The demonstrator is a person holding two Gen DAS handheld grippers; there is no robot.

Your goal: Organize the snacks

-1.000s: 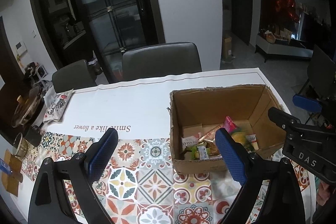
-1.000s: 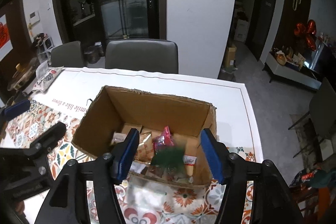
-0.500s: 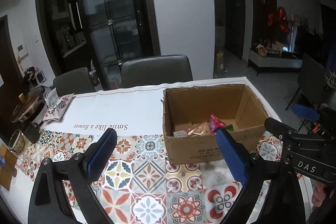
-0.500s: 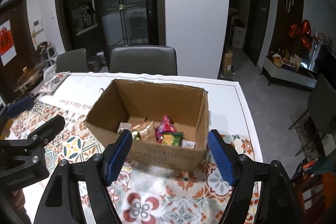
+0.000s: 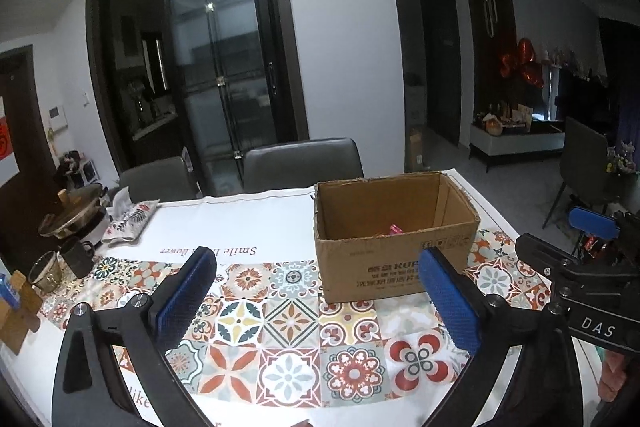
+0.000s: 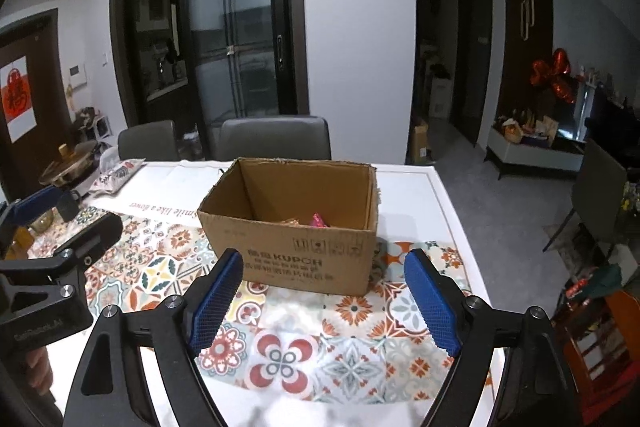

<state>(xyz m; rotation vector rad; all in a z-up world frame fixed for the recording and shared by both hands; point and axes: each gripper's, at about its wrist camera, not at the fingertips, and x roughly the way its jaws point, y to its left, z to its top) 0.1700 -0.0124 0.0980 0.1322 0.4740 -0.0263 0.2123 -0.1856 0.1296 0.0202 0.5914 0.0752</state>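
An open cardboard box [image 5: 394,247] stands on the patterned tablecloth; it also shows in the right wrist view [image 6: 292,239]. Snack packets lie inside it; only a pink tip [image 5: 395,229] [image 6: 319,220] shows over the near wall. My left gripper [image 5: 320,291] is open and empty, held back from the box at its near left. My right gripper [image 6: 324,291] is open and empty, in front of the box's near wall. Each gripper shows at the edge of the other's view.
The tiled tablecloth [image 5: 288,327] covers the near table. A pot [image 5: 74,215], a dark mug [image 5: 78,259], a glass [image 5: 44,271] and a printed pouch [image 5: 130,223] sit at the far left. Two grey chairs [image 5: 300,163] stand behind the table. The table's right edge [image 6: 452,227] drops to the floor.
Both grippers have pulled back and lowered from above the box. The green packet that was falling from the right gripper now lies inside the box, hidden by its wall.
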